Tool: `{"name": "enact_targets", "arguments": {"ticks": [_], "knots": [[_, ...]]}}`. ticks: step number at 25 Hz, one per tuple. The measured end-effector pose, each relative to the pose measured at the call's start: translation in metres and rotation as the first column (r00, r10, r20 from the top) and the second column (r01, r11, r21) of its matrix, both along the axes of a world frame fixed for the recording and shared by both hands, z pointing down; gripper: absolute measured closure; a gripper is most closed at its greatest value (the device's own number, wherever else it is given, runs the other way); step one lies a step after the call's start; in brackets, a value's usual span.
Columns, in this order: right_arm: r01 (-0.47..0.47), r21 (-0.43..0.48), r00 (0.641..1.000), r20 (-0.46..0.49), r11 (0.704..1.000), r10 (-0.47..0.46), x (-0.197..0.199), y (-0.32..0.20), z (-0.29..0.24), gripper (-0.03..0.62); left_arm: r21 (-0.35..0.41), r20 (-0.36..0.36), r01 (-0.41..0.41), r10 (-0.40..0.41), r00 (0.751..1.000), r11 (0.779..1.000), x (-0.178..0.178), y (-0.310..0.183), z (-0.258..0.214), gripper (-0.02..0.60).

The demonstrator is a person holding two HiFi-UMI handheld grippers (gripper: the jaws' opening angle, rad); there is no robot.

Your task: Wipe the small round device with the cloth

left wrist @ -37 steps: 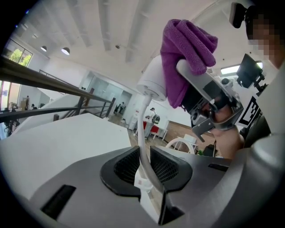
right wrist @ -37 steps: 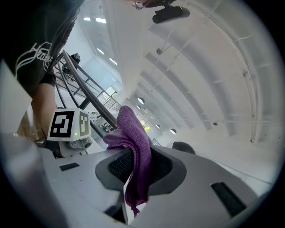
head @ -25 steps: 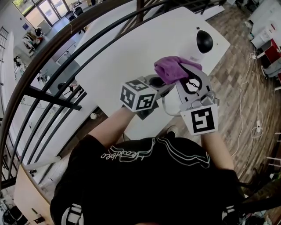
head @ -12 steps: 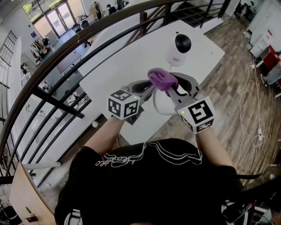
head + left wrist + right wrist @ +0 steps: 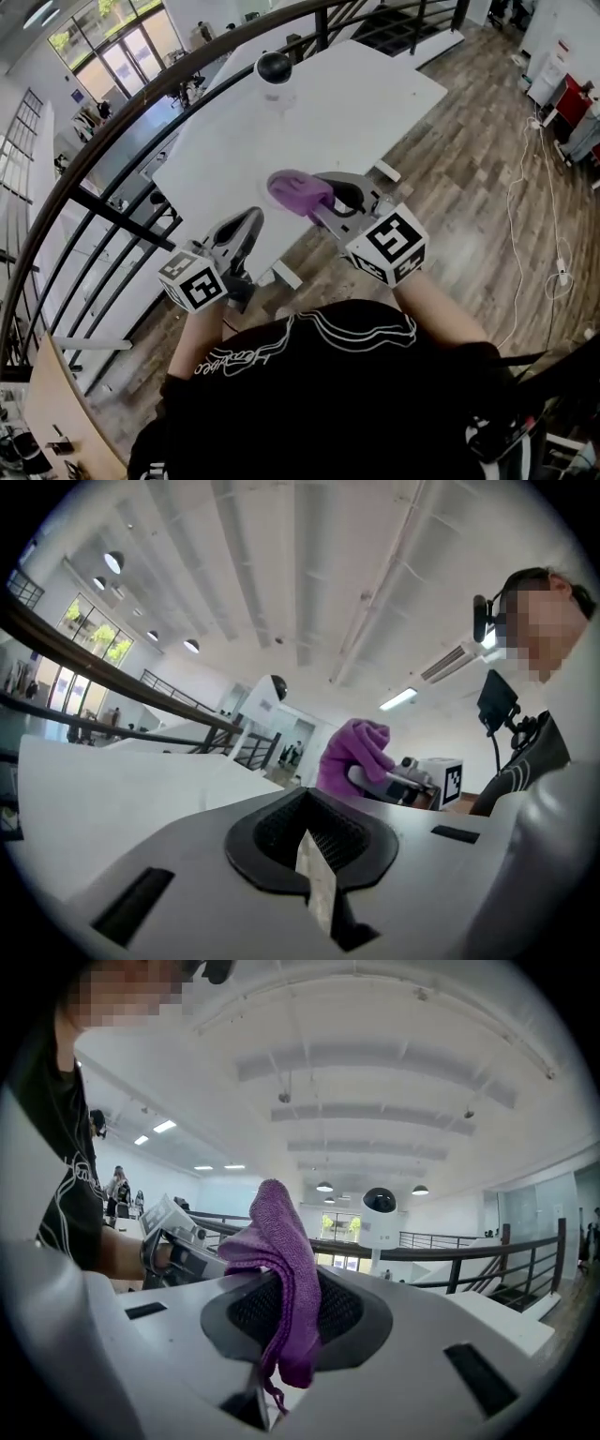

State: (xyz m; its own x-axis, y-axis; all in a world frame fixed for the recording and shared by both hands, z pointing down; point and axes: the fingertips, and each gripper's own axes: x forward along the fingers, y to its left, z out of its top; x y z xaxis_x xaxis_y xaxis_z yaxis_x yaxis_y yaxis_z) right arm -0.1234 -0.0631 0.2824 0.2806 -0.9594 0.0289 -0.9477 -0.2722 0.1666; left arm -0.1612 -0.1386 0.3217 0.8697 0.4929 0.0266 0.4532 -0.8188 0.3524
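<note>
The small round device (image 5: 273, 69), a white body with a black dome, stands at the far end of the white table (image 5: 366, 108). My right gripper (image 5: 314, 201) is shut on the purple cloth (image 5: 296, 190), which hangs bunched from its jaws (image 5: 281, 1283) over the table's near edge. My left gripper (image 5: 246, 221) is to the left of the cloth and apart from it; its jaws have just been closing and are shut with nothing between them (image 5: 307, 841). The device (image 5: 380, 1207) shows beyond the cloth in the right gripper view, and small and far off (image 5: 276, 687) in the left gripper view.
A dark curved railing (image 5: 112, 155) runs along the table's left side, with a drop to a lower floor behind it. Wooden floor (image 5: 469, 159) lies to the right, with a white cable (image 5: 553, 272) on it.
Both grippers have drawn back from the device, which now stands far up the table. The left gripper has left the cloth, swung down and left, and shut. The right still holds the cloth.
</note>
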Motion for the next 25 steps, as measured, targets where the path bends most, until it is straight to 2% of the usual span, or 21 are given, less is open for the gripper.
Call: {"name": "enact_targets", "arguments": {"ticks": [5,12,16,21,25], "knots": [[0.067,0.007,0.991,0.113,0.998,-0.067,-0.043,0.074,0.039,0.528,-0.035,-0.009,0.028,-0.028,1.0,0.999,-0.058,0.084,0.004,0.574],[0.136,0.017,0.958,0.251,0.991,-0.136,-0.098,0.146,0.075,0.528,0.038,0.008,0.018,-0.018,1.0,0.999,-0.113,0.179,0.016,0.574],[0.147,0.042,0.942,0.297,0.988,-0.153,-0.117,0.168,0.077,0.528,0.062,0.026,0.036,-0.037,0.999,0.997,-0.13,0.198,0.021,0.574],[0.148,0.038,0.947,0.283,0.988,-0.153,-0.149,0.188,0.085,0.528,0.066,0.006,0.054,-0.054,0.999,0.996,-0.16,0.214,0.024,0.574],[0.142,0.024,0.948,0.285,0.99,-0.143,-0.154,0.189,0.084,0.528,0.064,0.005,0.064,-0.065,0.998,0.996,-0.167,0.211,0.02,0.574]]}}
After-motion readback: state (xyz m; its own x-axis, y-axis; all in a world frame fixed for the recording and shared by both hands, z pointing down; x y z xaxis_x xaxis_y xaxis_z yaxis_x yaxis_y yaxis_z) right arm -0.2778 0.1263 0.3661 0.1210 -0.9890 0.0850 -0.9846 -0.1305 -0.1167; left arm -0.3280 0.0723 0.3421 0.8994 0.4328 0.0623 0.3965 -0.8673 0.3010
